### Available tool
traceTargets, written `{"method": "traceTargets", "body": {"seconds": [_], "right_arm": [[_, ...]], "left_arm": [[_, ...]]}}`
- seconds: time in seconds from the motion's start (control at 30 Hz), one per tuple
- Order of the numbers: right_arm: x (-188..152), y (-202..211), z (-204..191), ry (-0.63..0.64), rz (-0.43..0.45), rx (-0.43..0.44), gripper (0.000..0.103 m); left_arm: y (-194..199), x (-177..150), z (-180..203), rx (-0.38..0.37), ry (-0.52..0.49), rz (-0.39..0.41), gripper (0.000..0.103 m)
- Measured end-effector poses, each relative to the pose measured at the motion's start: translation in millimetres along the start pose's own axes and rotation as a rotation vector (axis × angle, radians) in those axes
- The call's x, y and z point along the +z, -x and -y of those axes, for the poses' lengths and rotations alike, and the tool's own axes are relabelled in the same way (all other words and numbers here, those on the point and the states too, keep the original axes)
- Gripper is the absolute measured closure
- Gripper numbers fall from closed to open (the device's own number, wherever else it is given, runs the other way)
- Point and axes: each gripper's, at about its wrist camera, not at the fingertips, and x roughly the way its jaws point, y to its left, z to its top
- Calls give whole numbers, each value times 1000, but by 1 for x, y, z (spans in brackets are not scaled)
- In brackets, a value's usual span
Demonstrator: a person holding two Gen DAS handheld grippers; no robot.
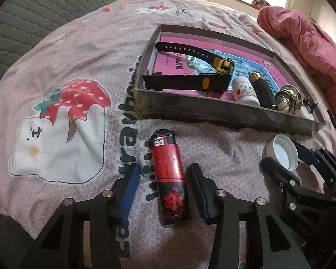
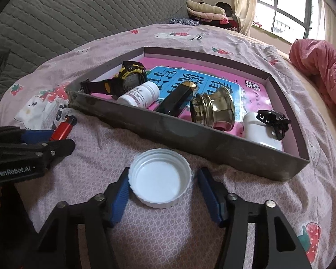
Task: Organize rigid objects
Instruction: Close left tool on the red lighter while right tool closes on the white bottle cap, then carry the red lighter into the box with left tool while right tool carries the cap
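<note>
A red and black lighter (image 1: 170, 179) lies on the pink bedsheet between the open fingers of my left gripper (image 1: 165, 190), which do not touch it. It shows as a red lighter (image 2: 63, 127) in the right wrist view. A white bottle cap (image 2: 160, 180) lies open side up between the open fingers of my right gripper (image 2: 162, 192); the left finger is at its rim. The cap (image 1: 282, 151) and right gripper (image 1: 289, 159) also show in the left wrist view. A shallow grey box (image 2: 190, 139) behind holds a black and yellow watch (image 2: 123, 80), a white pill bottle (image 2: 141, 95), a black bar, a brass knob (image 2: 215, 109) and a black hair clip (image 2: 274, 118).
The box (image 1: 212, 109) lies just beyond both grippers on the bed. A pink quilt (image 1: 302, 40) is bunched at the right. A grey quilted sofa back (image 2: 78, 11) rises at the far left. A window is at the back right.
</note>
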Motion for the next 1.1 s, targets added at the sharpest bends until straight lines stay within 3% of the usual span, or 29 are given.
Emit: {"method": "traceTargets", "body": {"seconds": [0.2,0.6,0.8,1.1], "right_arm": [[2,2,6,-25,5,36,53],[7,31,28,-137,78,94,53],[10,47,40,-172,137,117,53],[21,68,46,-148,235,50,53]], "left_arm": [[3,1,9,17,-53,14,78],[22,11,-5,-100,55,25,80],[41,17,5,-131,38,67,80],[62,28,27,-149,-29,132,80]]}}
